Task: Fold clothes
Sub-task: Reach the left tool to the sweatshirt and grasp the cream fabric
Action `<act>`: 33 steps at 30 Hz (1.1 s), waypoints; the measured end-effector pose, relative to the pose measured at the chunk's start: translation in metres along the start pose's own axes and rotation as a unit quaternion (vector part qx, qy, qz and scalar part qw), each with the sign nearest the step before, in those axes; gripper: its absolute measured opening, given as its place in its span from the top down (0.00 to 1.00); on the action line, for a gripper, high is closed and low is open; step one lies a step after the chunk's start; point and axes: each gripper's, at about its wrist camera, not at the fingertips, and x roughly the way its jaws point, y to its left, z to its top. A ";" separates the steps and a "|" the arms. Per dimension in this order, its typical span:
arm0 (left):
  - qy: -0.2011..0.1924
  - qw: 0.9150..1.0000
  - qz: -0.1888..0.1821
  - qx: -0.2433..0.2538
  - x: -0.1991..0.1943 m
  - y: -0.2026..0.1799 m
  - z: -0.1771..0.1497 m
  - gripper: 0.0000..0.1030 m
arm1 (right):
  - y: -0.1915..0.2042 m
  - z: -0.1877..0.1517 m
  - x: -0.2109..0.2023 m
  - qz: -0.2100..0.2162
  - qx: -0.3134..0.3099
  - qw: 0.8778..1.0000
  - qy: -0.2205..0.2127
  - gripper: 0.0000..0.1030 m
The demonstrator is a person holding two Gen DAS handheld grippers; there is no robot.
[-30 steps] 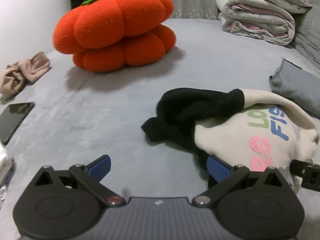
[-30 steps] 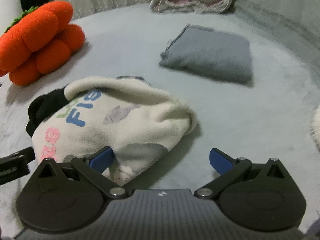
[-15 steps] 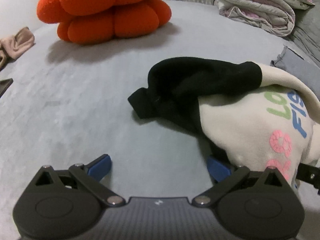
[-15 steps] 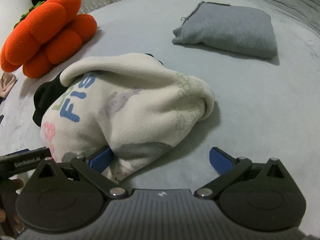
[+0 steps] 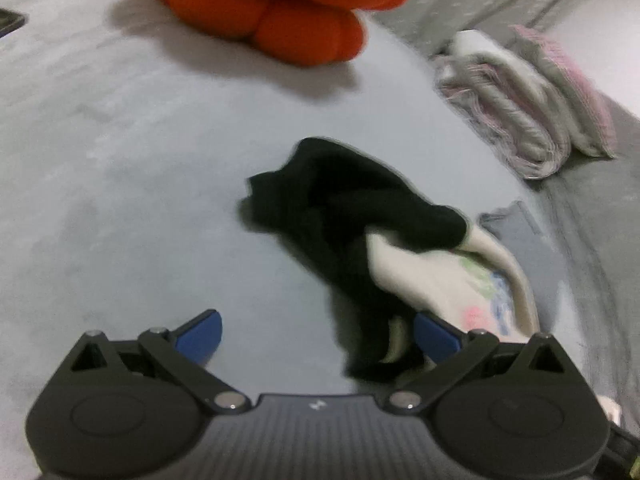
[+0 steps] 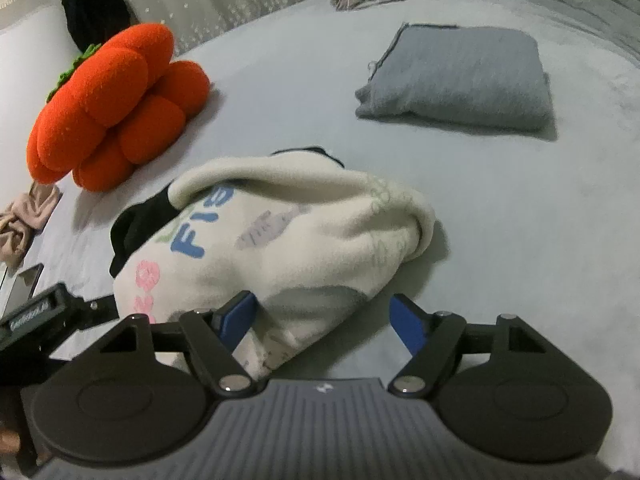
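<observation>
One grey garment [image 6: 460, 80] lay folded at 1 o'clock on the bed [image 6: 520, 220]; the cream-and-black sweatshirt [image 6: 288, 240] sat crumpled mid-bed, unfolded, both the left gripper [image 5: 316, 334] and right gripper [image 6: 322, 316] spread around its near hem.

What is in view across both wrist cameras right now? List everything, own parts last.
cream sweatshirt: 1, cream with black sleeves, crumpled, bed centre
folded grey garment: 1, grey, behind the sweatshirt
pumpkin cushion: 1, orange with green top, left
folded quilt: 1, white-pink, bed's far edge
beige cloth: 1, beige, far left
phone: 1, dark, left edge
bed: 1, grey
left tool: 1, black with blue pads, open by the black sleeve
right tool: 1, same colours, open around the sweatshirt's near edge
</observation>
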 end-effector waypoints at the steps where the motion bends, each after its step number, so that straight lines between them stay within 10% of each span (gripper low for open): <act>1: 0.005 1.000 -0.011 -0.015 -0.001 0.002 0.000 0.01 | 0.000 0.000 -0.002 -0.001 0.002 1.000 -0.003 0.26; 11: 0.067 0.981 -0.146 -0.105 0.000 0.010 -0.005 0.18 | -0.013 0.004 -0.023 -0.010 0.023 0.999 -0.032 0.24; 21: 0.044 0.983 -0.167 -0.066 0.005 -0.016 -0.012 0.92 | -0.022 0.008 -0.023 -0.002 0.052 0.998 -0.029 0.24; 33: -0.002 0.987 -0.154 0.032 -0.053 -0.021 -0.013 0.95 | -0.016 0.008 -0.055 0.016 0.008 0.998 -0.061 0.22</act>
